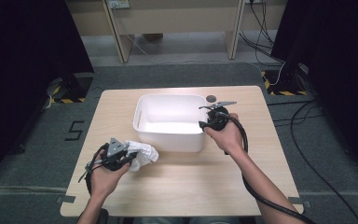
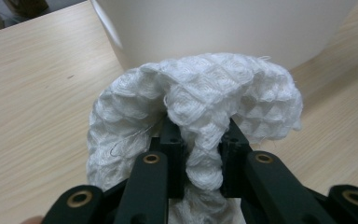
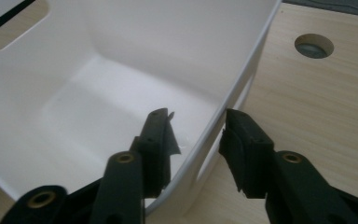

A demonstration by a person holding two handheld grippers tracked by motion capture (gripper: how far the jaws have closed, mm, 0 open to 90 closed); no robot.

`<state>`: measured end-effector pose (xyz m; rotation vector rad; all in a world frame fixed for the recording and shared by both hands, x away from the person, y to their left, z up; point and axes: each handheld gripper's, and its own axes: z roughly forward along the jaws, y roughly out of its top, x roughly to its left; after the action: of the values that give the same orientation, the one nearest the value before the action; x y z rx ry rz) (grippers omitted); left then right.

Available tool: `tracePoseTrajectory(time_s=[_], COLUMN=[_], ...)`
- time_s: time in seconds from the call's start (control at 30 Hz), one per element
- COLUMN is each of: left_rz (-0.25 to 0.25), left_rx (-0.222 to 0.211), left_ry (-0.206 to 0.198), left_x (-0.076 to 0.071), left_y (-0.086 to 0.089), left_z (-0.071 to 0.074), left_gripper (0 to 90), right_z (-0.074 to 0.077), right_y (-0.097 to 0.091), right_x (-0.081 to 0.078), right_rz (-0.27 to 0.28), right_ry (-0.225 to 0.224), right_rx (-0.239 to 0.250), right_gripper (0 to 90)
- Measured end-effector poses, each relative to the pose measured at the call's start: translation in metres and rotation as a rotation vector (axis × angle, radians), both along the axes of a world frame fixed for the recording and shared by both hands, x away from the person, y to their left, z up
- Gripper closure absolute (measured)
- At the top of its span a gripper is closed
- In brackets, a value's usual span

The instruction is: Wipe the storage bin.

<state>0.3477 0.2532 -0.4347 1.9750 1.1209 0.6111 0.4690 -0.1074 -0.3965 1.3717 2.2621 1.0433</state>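
A white waffle-weave cloth (image 1: 145, 154) hangs bunched at the front left of the wooden table (image 1: 191, 182), just off the near left corner of a white plastic basin (image 1: 170, 137). My left gripper (image 1: 131, 159) is shut on the cloth (image 2: 200, 93), a fold of it pinched between the jaws of the left gripper (image 2: 200, 137). My right gripper (image 1: 206, 123) is at the basin's right wall. In the right gripper view the right gripper (image 3: 198, 116) straddles the basin rim (image 3: 242, 70), one jaw inside, the other outside with a gap to the wall. Nothing lies in the basin.
A round cable hole (image 1: 211, 98) sits in the tabletop behind the basin's right corner, also close by (image 3: 313, 45) in the right gripper view. The basin wall (image 2: 223, 28) rises directly beyond the cloth. Bare table lies in front of the basin.
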Motion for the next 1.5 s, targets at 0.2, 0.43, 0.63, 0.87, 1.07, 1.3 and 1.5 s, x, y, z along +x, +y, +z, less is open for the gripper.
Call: tracePoseTrajectory(time_s=[0.2, 0.43, 0.63, 0.87, 1.07, 1.3, 1.5], left_rz=[0.024, 0.025, 0.009, -0.024, -0.030, -0.063, -0.095], left_rx=[0.031, 0.032, 0.042, 0.058, 0.049, 0.037, 0.028], left_ry=[0.014, 0.004, -0.011, -0.018, -0.013, -0.012, -0.007], left_x=[-0.017, -0.005, 0.001, 0.003, 0.004, 0.002, -0.001], left_y=[0.017, 0.013, 0.002, -0.005, -0.007, -0.014, -0.026], left_z=[0.000, -0.001, 0.002, 0.002, 0.000, -0.002, -0.005], left_gripper=[75.9, 75.9, 75.6, 75.4, 75.3, 75.4, 75.4], right_z=[0.000, 0.013, 0.029, 0.030, 0.026, 0.012, 0.010], right_y=[-0.014, -0.023, -0.039, -0.060, -0.063, -0.053, -0.046], right_x=[0.007, 0.000, -0.024, -0.054, -0.070, -0.070, -0.048], right_rz=[0.067, 0.050, 0.048, 0.016, 0.051, 0.072, 0.033], right_ry=[0.002, -0.024, -0.052, -0.077, -0.015, 0.016, -0.002], right_rx=[-0.141, -0.119, -0.085, -0.011, -0.036, -0.053, -0.065], right_gripper=[84.1, 67.2, 64.7, 69.8, 75.0, 78.1, 79.2])
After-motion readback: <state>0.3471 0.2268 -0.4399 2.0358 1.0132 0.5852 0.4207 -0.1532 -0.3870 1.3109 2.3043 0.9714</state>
